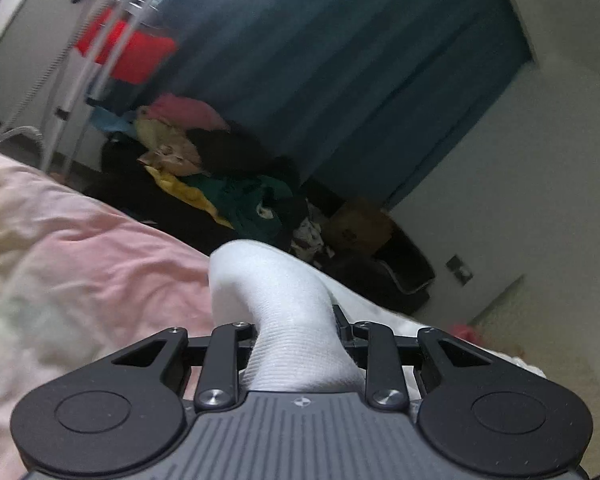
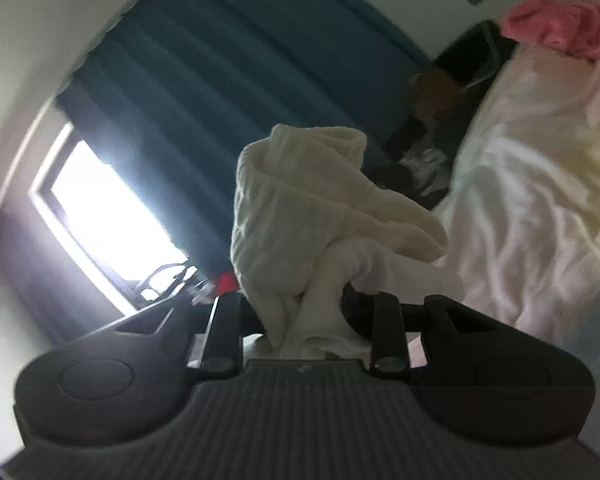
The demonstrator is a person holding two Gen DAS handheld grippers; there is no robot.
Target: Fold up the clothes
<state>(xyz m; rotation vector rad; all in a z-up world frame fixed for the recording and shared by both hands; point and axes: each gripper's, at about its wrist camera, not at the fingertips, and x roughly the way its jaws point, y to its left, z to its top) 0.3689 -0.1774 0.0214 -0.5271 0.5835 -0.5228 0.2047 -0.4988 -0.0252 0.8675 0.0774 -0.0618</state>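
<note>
Only the left wrist view shows the heap of clothes [image 1: 220, 176] on the floor beyond the bed's edge; only the right shows the bright window [image 2: 112, 224] beside the blue curtain [image 2: 228, 80]. The left gripper [image 1: 296, 332] is clamped on a white ribbed sock [image 1: 276, 304] — smooth, bent over, raised above the pink rumpled bedsheet [image 1: 80, 248]. The right gripper [image 2: 300, 312] pinches a cream bunched cloth [image 2: 300, 208] — soft, creased, held up off the bed.

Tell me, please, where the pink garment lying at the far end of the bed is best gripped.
Grip the pink garment at its raised bunched edge, coming from above: it lies crumpled on the bed cover, so a standing fold gives the jaws cloth to pinch. Blur hides finer detail.
</note>
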